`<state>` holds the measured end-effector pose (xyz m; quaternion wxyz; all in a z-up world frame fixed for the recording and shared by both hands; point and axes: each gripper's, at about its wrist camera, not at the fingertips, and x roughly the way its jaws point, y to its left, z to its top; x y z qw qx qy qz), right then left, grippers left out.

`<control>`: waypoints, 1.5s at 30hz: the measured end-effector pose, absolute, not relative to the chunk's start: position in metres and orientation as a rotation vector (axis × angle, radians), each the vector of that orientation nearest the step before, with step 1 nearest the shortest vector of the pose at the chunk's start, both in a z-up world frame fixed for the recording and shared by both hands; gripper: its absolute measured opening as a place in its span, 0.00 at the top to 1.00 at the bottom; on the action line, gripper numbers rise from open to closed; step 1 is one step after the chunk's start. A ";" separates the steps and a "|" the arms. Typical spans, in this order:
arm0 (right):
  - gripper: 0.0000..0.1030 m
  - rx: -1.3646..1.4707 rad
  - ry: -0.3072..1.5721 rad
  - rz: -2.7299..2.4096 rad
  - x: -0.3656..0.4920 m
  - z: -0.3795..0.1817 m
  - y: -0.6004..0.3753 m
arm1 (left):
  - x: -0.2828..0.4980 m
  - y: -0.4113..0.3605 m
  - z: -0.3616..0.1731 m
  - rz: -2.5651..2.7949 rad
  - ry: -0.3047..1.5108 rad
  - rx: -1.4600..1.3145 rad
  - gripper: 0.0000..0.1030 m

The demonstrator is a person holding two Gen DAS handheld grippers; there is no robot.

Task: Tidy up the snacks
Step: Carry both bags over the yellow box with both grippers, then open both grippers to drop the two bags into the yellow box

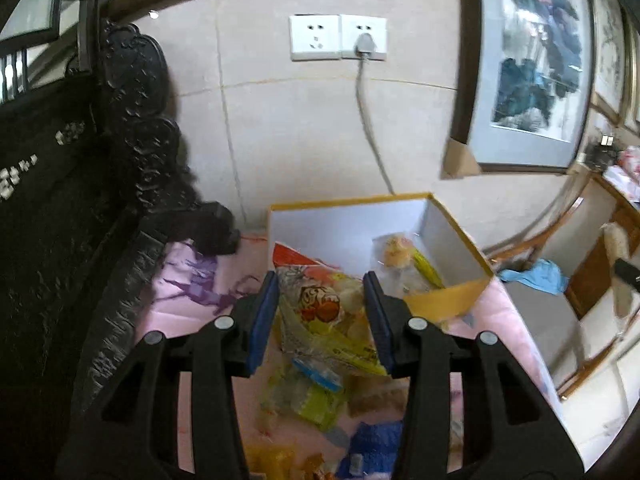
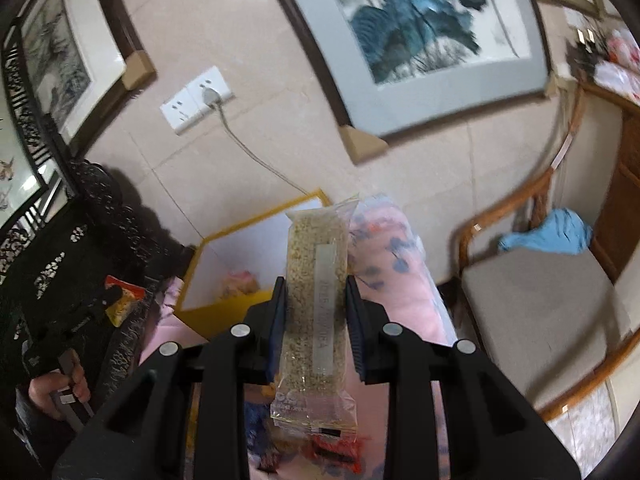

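Observation:
A yellow-rimmed cardboard box (image 1: 448, 300) with white inside walls stands on a pink patterned cloth (image 1: 188, 304); a clear-wrapped snack (image 1: 400, 252) lies inside it. My left gripper (image 1: 322, 290) is shut on a crinkly yellow-orange snack bag (image 1: 324, 312), held above the cloth just before the box. My right gripper (image 2: 316, 300) is shut on a long clear-wrapped grain bar (image 2: 316, 312), held upright above the cloth, with the box (image 2: 216, 312) to its left. The left gripper (image 2: 116, 296) with its bag shows at the far left there.
Several loose snack packets (image 1: 316, 396) lie on the cloth below the left gripper. A dark carved wooden furniture piece (image 1: 80, 208) rises on the left. A tiled wall with sockets (image 1: 338, 38) and framed paintings is behind. A wooden chair (image 2: 536, 304) with a blue cloth stands to the right.

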<state>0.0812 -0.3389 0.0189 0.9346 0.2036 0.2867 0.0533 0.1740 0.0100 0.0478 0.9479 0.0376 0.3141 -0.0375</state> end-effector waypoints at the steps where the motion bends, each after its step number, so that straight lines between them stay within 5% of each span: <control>1: 0.73 0.411 0.575 0.120 0.085 0.023 -0.337 | 0.178 0.009 0.050 -0.064 0.636 0.085 0.58; 15: 0.73 0.304 0.525 0.227 0.226 0.074 -0.295 | 0.266 0.006 0.049 0.011 0.648 0.111 0.58; 40: 0.73 0.308 0.736 0.247 0.329 -0.007 -0.263 | 0.344 -0.014 -0.011 0.000 0.740 0.083 0.56; 41: 0.71 0.306 0.742 0.250 0.332 -0.008 -0.262 | 0.347 -0.013 -0.010 -0.004 0.747 0.056 0.50; 42: 0.67 0.295 0.755 0.255 0.335 -0.010 -0.259 | 0.349 -0.013 -0.011 -0.001 0.756 0.032 0.13; 43: 0.37 0.266 0.775 0.244 0.341 -0.015 -0.256 | 0.350 -0.014 -0.011 0.018 0.754 0.026 0.02; 44: 0.01 0.247 0.787 0.203 0.343 -0.019 -0.255 | 0.349 -0.014 -0.012 0.046 0.732 0.024 0.02; 45: 0.01 0.234 0.794 0.147 0.344 -0.024 -0.255 | 0.347 -0.014 -0.014 0.057 0.714 0.034 0.02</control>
